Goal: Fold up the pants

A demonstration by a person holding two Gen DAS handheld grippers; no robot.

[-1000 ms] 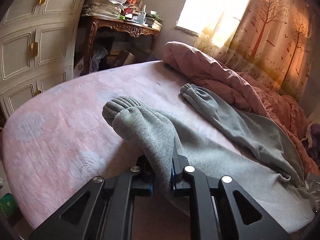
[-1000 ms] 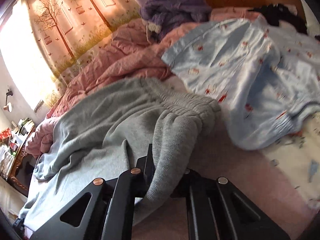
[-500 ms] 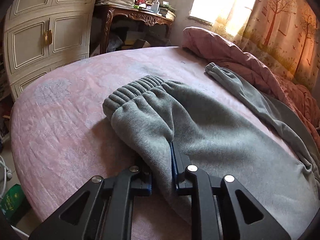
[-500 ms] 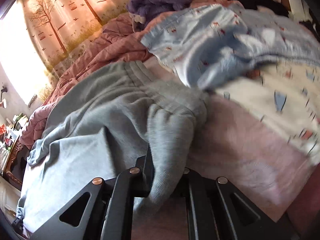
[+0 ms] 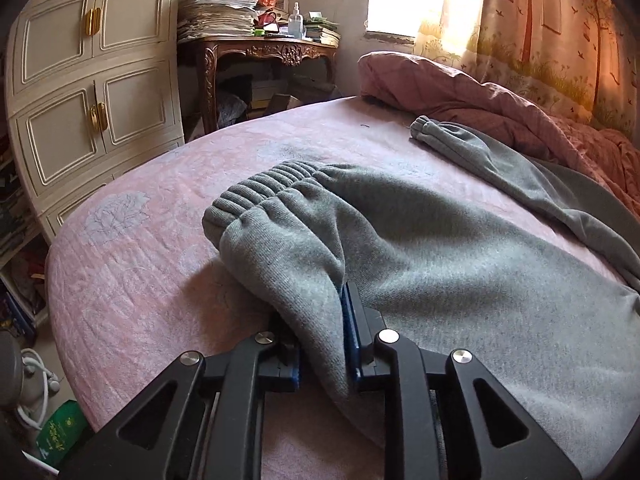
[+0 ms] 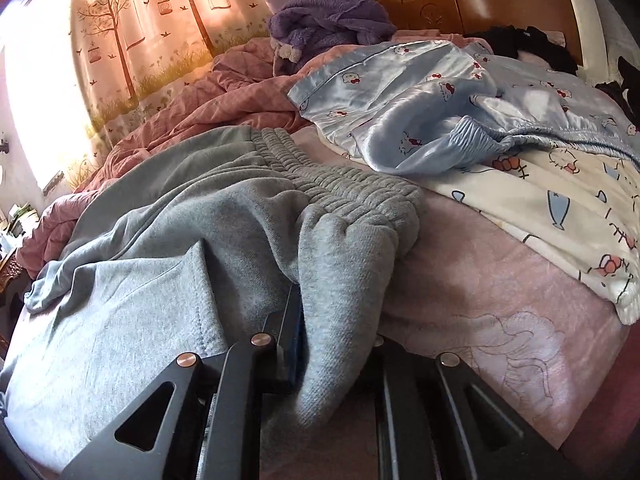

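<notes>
While its jaws had just been easing apart, the left gripper (image 5: 320,332) still pinched a fold of the grey fleece sweatpants (image 5: 460,264) lying on the pink quilted bedsheet (image 5: 132,280). The right gripper (image 6: 336,328) likewise clamped the ribbed waistband (image 6: 344,196), whose draped cloth hid its right finger and both pads.

left gripper (image 5: 320,344) tips: the gray pants (image 5: 460,264) cover them, so the blue pads barely show.
right gripper (image 6: 336,336) right finger: hidden behind a fold of the pants (image 6: 340,280).
pants far leg: cut off by the right edge of the left wrist view.
bed (image 5: 132,264) under the pants: hidden.
desk (image 5: 260,46) things: too small to tell apart.
black clothes (image 6: 524,46) by the headboard (image 6: 492,0): too dark to tell what they are.
green box (image 5: 60,432) writing: too small to read.
</notes>
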